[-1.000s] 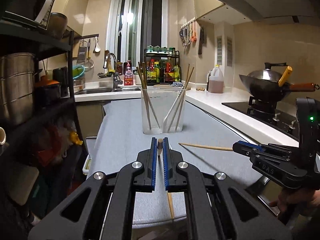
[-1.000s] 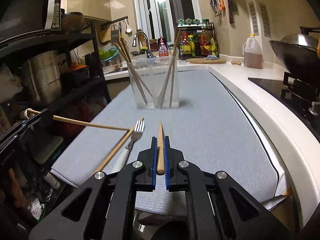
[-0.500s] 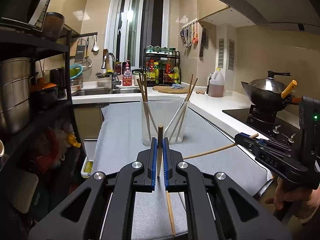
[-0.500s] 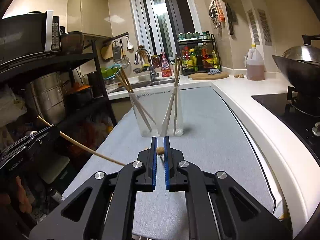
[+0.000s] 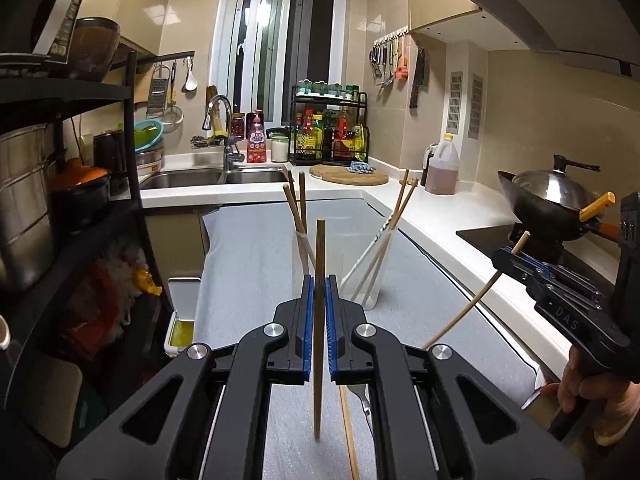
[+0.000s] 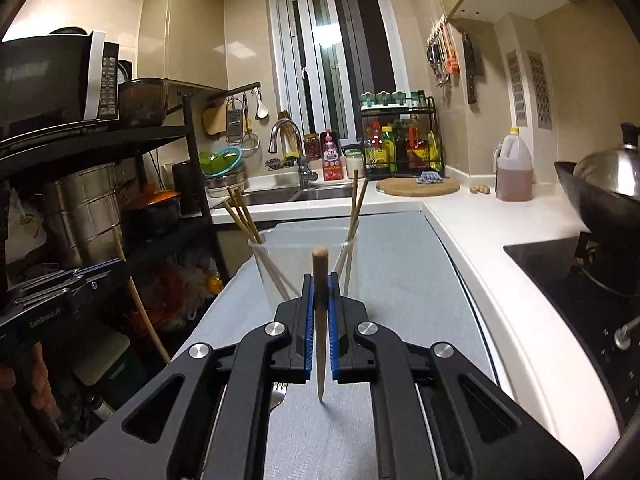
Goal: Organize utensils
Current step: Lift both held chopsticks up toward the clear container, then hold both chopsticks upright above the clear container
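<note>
While both grippers hung over the grey mat (image 5: 248,264), each of mine was clamped tight on one chopstick. My left gripper (image 5: 319,292) had its blue pads pinched on a dark brown chopstick (image 5: 319,248) that stood nearly upright, its blunt top poking above the pads and its thinner end hanging clear of the mat below. My right gripper (image 6: 321,292) gripped a paler, tan chopstick (image 6: 320,264) (its round butt end faced the camera), which tapered to a point beneath the pads. From the left camera I could see that same right gripper (image 5: 510,262) off to the right with its stick (image 5: 476,304) slanting down toward the mat, and a hand (image 5: 592,396) wrapped round the handle.

Ahead of both stood the clear cup (image 6: 304,268) on the mat, wide-mouthed and see-through. Three chopsticks (image 6: 240,216) leaned out over its left rim and two more (image 6: 354,208) over the right rim; those had brown upper halves and whitish lower halves inside the cup.

Another chopstick (image 5: 348,432) lay flat on the mat below my left gripper, with a fork (image 6: 278,394) just beside it, tines pointing away from me. I could not make out the fork's handle, since the gripper body hid it.
</note>
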{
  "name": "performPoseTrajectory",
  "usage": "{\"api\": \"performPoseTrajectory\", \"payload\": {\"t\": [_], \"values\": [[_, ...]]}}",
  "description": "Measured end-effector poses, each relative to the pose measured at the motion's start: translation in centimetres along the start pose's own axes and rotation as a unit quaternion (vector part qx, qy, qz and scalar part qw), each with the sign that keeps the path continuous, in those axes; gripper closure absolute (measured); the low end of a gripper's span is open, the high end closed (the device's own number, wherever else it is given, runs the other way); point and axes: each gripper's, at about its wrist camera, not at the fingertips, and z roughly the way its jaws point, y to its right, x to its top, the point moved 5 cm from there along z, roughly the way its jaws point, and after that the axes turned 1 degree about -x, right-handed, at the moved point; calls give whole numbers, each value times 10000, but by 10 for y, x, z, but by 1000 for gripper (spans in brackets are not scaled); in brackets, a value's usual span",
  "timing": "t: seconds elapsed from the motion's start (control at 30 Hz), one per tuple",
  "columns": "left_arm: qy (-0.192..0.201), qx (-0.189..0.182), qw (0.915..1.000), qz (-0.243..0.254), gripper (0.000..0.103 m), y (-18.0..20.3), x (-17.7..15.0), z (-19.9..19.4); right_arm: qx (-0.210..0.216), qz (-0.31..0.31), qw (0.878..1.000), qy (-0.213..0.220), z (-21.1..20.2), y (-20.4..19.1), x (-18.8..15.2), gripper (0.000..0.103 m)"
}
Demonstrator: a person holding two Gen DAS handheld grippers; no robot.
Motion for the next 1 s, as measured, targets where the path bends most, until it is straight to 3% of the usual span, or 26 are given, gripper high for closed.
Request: {"api": "performPoseTrajectory", "payload": {"t": [0.33,0.73,1.0], "values": [[163,-168,9996,159,97,4,46,7,44,-287,9995,101,7,-7,53,96],[947,-418,9939,385,97,19,138,13,154,-597,9966,541,20,-24,138,96],[1188,-485,9907,443,97,27,174,39,125,-717,9949,694,44,-30,177,97]]}}
